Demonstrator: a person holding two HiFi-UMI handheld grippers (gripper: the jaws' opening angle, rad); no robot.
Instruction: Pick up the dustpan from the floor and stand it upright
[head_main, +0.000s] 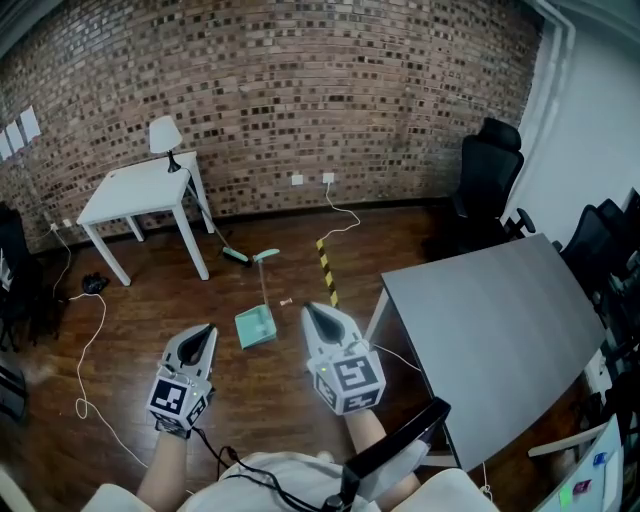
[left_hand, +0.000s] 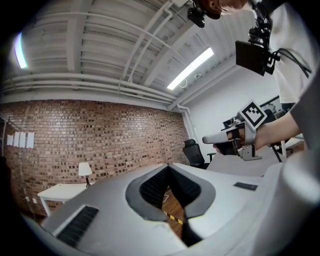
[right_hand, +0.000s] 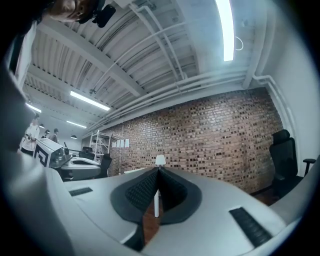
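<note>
At the bottom of the head view, the left gripper (head_main: 207, 329) had its claw pressed together with nothing in it; its own view showed the ribbed pads (left_hand: 152, 186) meeting at the tip. The right gripper (head_main: 308, 309), lower centre, was likewise closed and empty, its tips meeting in its own view. Both were clear of the dustpan.

Between and just beyond the two grippers, in the middle of the frame, the dustpan (head_main: 256, 326) lay flat on the dark wooden floor (head_main: 150, 330). It was mint green: a small squarish pan with a long, thin, pale handle that ended in a green grip. Its long axis ran almost straight up the frame, leaning slightly right at the top. The pan was at the lower end, nearest the grippers, and the grip pointed toward the top of the frame. Which way the pan's mouth faced could not be made out.

A small teal object (head_main: 236, 255) lay just left of the grip, and a yellow-and-black striped strip (head_main: 327, 270) lay to its right. A grey table (head_main: 500, 330) filled the lower right. Farther off stood a white table (head_main: 140, 190) bearing a lamp (head_main: 165, 138), a black office chair (head_main: 490, 175) at upper right, and the brick wall (head_main: 300, 90)
</note>
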